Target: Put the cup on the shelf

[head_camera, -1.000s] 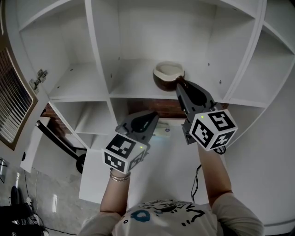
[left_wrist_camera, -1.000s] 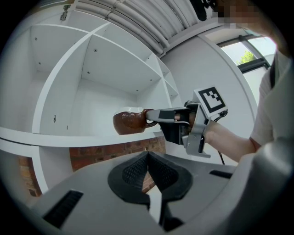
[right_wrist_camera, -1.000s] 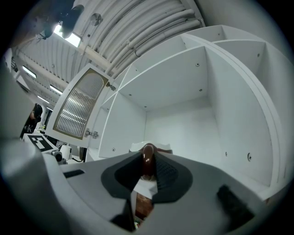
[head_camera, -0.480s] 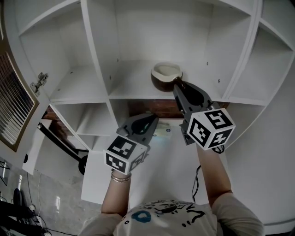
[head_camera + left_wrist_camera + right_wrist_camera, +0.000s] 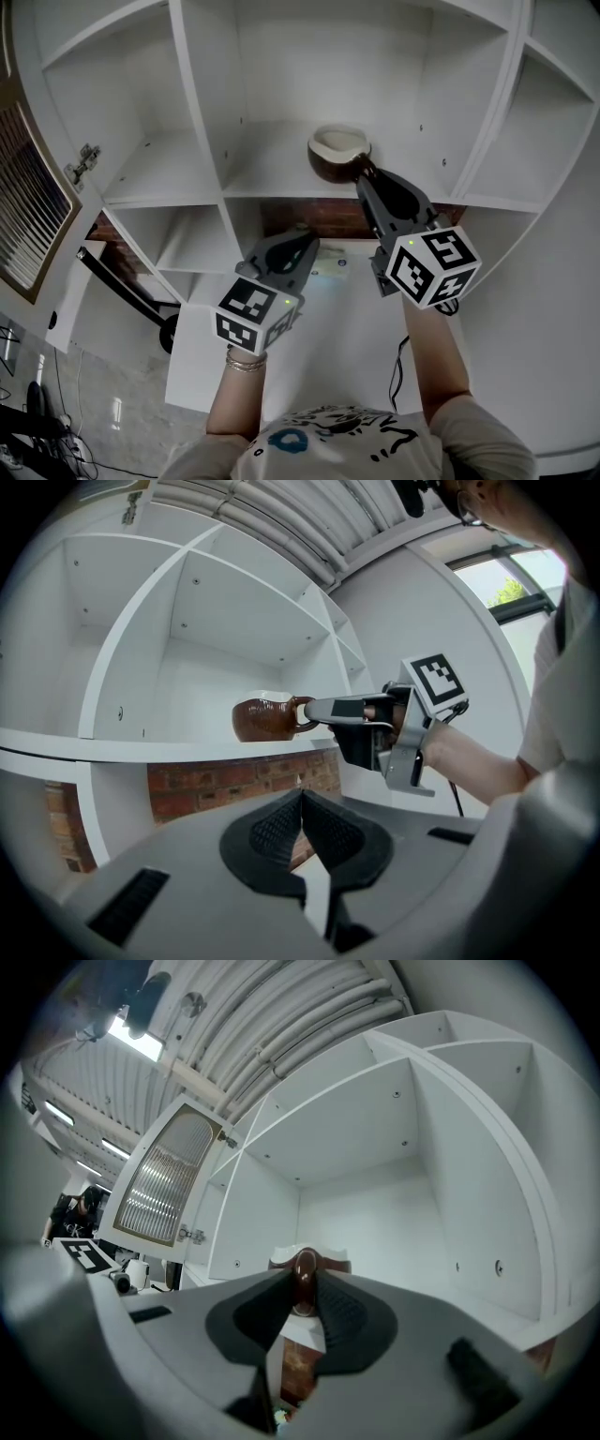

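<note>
A brown cup (image 5: 337, 157) with a cream inside stands on the middle board of the white shelf (image 5: 262, 178). My right gripper (image 5: 364, 174) is shut on the cup's handle (image 5: 305, 1283), which shows between its pads. The left gripper view shows the cup (image 5: 267, 717) resting on the board with the right gripper (image 5: 314, 711) holding its handle from the right. My left gripper (image 5: 298, 241) hangs lower, below the shelf board, shut with nothing in it; its pads (image 5: 300, 825) meet.
The shelf has upright dividers (image 5: 202, 112) and open compartments on both sides. A cabinet door (image 5: 33, 187) with a ribbed panel stands open at the left. A brick wall (image 5: 234, 780) shows under the board. A white table top (image 5: 337, 347) lies below.
The right gripper and cup have barely moved; the view shifted slightly. The left gripper stays in place below the board.
</note>
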A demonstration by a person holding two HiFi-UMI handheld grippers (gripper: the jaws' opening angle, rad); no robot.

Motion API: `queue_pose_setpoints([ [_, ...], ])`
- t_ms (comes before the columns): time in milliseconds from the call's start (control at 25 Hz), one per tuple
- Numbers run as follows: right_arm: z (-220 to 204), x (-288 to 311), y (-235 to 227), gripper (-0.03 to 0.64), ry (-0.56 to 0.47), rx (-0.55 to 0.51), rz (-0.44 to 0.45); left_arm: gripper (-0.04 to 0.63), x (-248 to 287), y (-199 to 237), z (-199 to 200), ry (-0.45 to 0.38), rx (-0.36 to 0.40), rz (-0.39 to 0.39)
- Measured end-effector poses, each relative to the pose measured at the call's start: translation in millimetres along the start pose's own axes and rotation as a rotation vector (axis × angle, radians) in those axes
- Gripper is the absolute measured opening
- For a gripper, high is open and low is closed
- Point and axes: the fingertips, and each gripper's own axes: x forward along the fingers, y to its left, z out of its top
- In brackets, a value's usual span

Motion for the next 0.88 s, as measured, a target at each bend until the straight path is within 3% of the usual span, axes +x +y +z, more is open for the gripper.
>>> queue_pose_setpoints([
  [520, -31.0, -44.4, 3.6, 0.063, -0.028, 0.135, 0.006, 0.017, -11.7, -18.9, -16.9, 0.014, -0.015, -0.013],
  [880, -76.5, -74.4, 26.1, 0.063, 0.04, 0.206, 0.068, 0.017, -18.2, -45.5, -34.9, 0.005, -0.019, -0.07],
])
